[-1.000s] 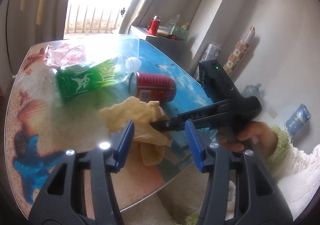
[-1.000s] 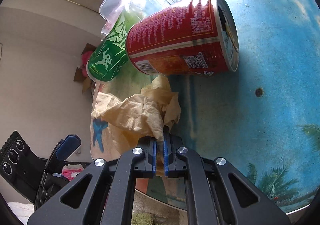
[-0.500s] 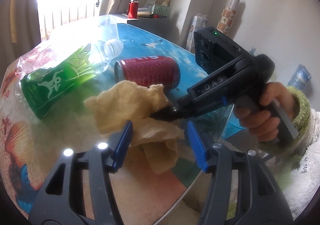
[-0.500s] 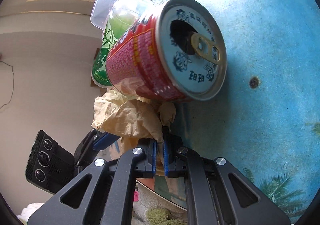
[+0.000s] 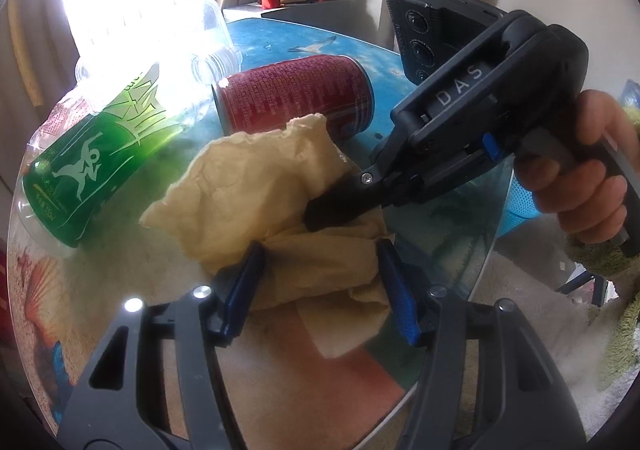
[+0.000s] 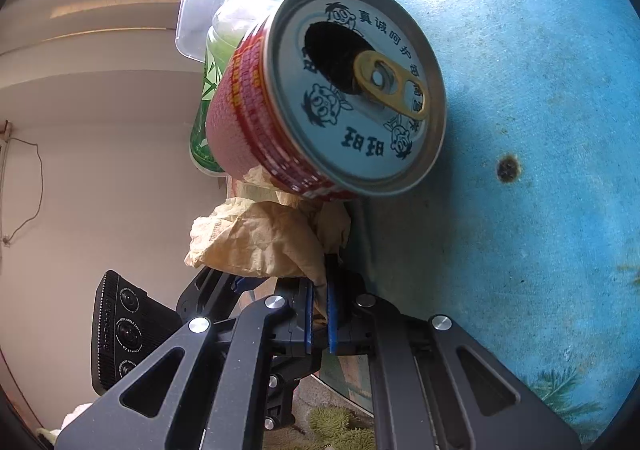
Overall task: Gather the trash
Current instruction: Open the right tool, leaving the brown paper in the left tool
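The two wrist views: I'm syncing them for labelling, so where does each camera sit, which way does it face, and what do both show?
Left wrist: sits on the left claw, looking down across the table at the crumpled paper; its open blue fingers straddle the paper, and the right claw and hand show.
Right wrist: sits on the right claw, shut on the paper, facing the red can lid; the left claw shows behind the paper.
Shared: paper, red can, green bottle, clear container, table.
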### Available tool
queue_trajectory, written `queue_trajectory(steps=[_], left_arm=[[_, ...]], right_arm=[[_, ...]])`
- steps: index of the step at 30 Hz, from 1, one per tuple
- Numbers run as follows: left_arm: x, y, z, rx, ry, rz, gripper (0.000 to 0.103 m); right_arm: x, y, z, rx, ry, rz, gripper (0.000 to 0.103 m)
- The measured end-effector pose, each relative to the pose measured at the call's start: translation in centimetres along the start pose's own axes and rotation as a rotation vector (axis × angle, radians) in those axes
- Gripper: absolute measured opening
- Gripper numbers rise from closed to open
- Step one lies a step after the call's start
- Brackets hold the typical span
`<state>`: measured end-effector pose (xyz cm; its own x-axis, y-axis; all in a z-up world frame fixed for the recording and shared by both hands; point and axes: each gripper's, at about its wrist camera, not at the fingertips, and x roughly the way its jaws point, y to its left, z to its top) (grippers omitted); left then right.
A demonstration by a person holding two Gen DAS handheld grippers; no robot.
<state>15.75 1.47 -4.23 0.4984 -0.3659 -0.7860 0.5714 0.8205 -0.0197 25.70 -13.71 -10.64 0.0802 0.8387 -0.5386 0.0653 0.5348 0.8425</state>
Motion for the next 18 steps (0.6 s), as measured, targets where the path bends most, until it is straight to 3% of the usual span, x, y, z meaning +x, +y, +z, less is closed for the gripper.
queue_trajectory(steps=[9, 11, 14, 16, 18], left_arm=[[-0.3, -0.7, 0.2, 0.002, 0.011, 0.043, 0.041], [-0.2, -0.8, 0.3, 0.000, 0.011, 0.047, 0.036], [-0.4, -0.9, 0.3, -0.004, 0.014, 0.053, 0.032], [-0.5, -0.8, 0.3, -0.010, 0.018, 0.057, 0.029], [-0.7, -0.6, 0.2, -0.021, 0.019, 0.064, 0.027]], right_arm=[[0.0, 1.4, -1.6, -0.013, -0.021, -0.004, 0.011], [-0.5, 1.8, -2.0, -0.021, -0.036, -0.003, 0.017], [-1.4, 2.5, -2.9, -0.042, -0.074, -0.004, 0.035], [-2.3, 3.3, -3.6, -0.076, -0.106, -0.054, 0.052], [-3.2, 4.0, -4.5, -0.112, -0.136, -0.113, 0.055]])
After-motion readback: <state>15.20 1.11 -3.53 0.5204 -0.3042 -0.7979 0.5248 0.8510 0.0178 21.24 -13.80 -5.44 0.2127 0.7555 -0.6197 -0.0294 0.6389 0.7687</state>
